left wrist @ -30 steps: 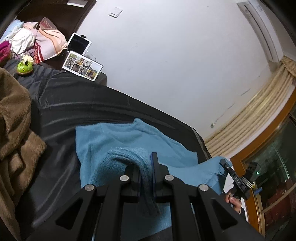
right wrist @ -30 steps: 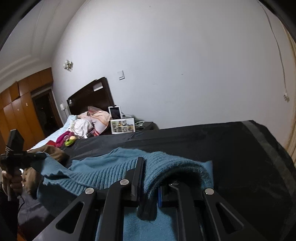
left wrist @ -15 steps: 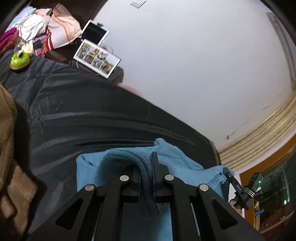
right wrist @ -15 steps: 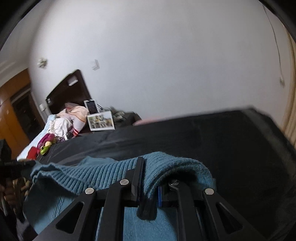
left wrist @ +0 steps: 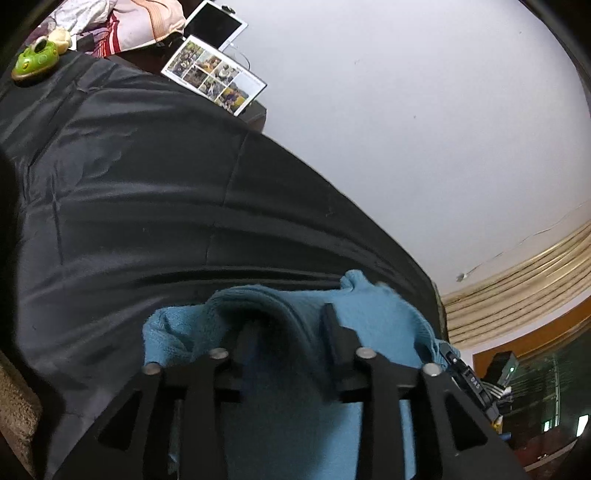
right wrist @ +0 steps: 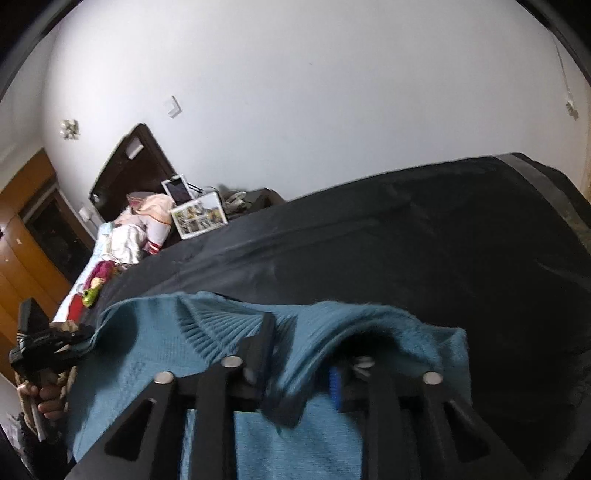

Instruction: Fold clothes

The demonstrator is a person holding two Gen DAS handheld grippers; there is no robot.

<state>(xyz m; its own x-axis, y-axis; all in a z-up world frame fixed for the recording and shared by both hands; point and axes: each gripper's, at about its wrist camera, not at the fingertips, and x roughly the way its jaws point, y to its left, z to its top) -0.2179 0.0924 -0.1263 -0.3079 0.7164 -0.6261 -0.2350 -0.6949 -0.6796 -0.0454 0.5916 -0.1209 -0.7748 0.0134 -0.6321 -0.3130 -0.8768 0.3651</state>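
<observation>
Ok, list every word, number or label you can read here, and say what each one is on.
"DAS", or close to it: small white characters on a black label strip on the side of the right gripper, blurred, so uncertain.
Photo collage: pictures only, any caption too small to read.
Tablet: dark screen, no text.
Blue sweater: no tag or print visible.
</observation>
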